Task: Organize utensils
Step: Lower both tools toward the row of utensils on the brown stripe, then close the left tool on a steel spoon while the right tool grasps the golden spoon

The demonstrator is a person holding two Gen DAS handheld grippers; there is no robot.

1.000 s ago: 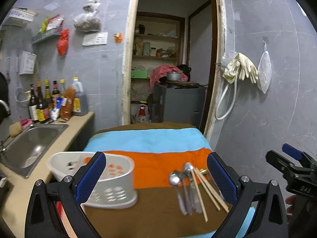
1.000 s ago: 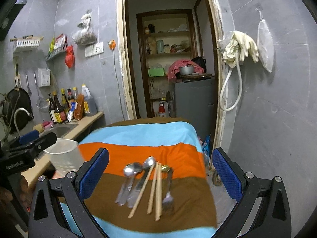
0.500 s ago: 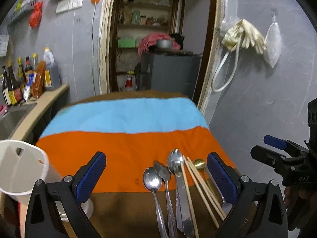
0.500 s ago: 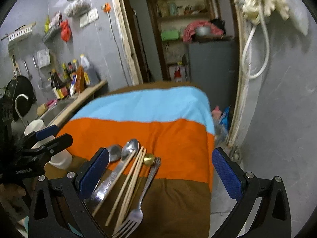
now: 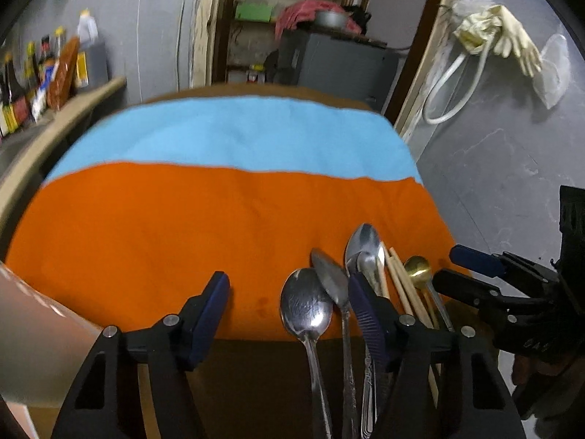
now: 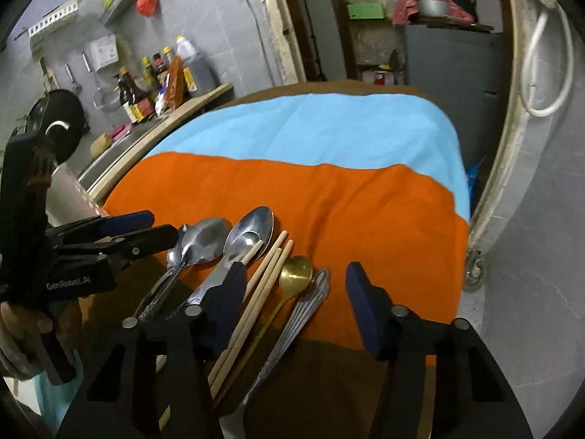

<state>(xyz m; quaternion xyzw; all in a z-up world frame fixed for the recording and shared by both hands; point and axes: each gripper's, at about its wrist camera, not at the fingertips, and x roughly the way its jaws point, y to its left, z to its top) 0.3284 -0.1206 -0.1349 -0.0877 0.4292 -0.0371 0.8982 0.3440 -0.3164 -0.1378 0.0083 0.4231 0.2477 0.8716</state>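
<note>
Covering table: striped cloth (image 5: 226, 219), grey walls (image 5: 486, 168).

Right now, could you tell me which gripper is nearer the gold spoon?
Right. The right gripper straddles the gold spoon; the left gripper sits further left, over the steel spoons.

So we've got a table covered with a striped cloth (image 5: 204, 226): brown strip at the far edge, then light blue, then a wide orange band, then brown again nearest us. All the cutlery sits in one bunch at the near right, straddling the orange and near brown stripes. Left to right we see three steel spoons (image 5: 305, 307), wooden chopsticks (image 6: 256, 292), a little gold spoon (image 6: 295, 274) and a fork (image 6: 292, 325) with its handle pointing away. At the near left corner stands a white plastic holder (image 5: 33, 344), blurry.
</note>
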